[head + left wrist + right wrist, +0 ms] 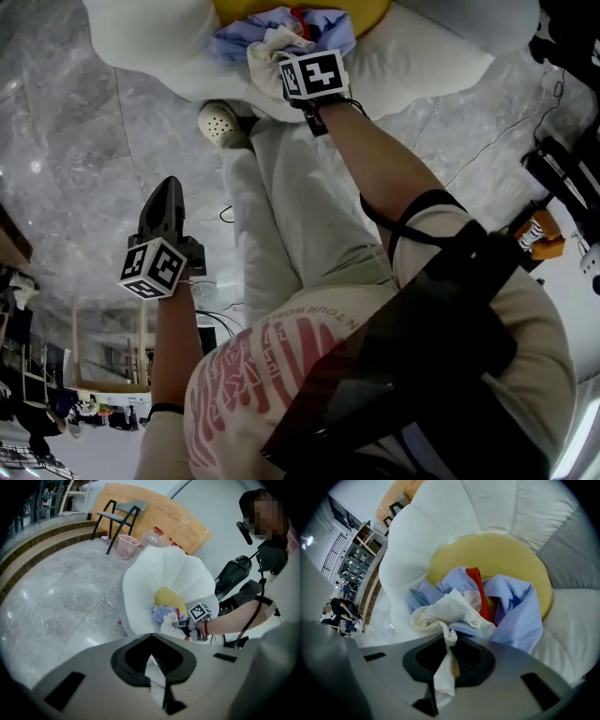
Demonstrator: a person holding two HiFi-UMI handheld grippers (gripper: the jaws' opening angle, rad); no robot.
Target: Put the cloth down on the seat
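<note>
Grey marble floor (pixel 84 112), open hall. A white petal-shaped seat (pixel 440 522) stands on it, with a yellow round cushion (pixel 501 555) at its centre.

Jaws of the right gripper (pixel 449 644) are nearly together, pinching a twisted tail of the cream cloth (pixel 450 609). The tail runs through the jaws and hangs out behind them. The rest of the cloth bunches right at the jaw tips, touching the pile on the seat.

Directly beyond the tips is crumpled light blue fabric (pixel 513 609), spread to both sides of the jaw line, with a red strip (pixel 476 585) showing through the middle. The pile lies on the yellow cushion, and white petals ring it farther out.

A white shoe (pixel 220 122) and pale trousers are just behind the right gripper, at the seat's edge.

The left gripper (pixel 167 192) is held over bare floor, well apart from the seat and pile. Jaws are pressed together bar a thin pale slit, with nothing gripped that either view shows.

Ahead of it are the seat, the pile and the right gripper's marker cube (pixel 200 611). Farther past the seat are a pink basket (pixel 127 545), then a black-framed chair (pixel 117 515), then a tan board (pixel 154 513) at the back.
</note>
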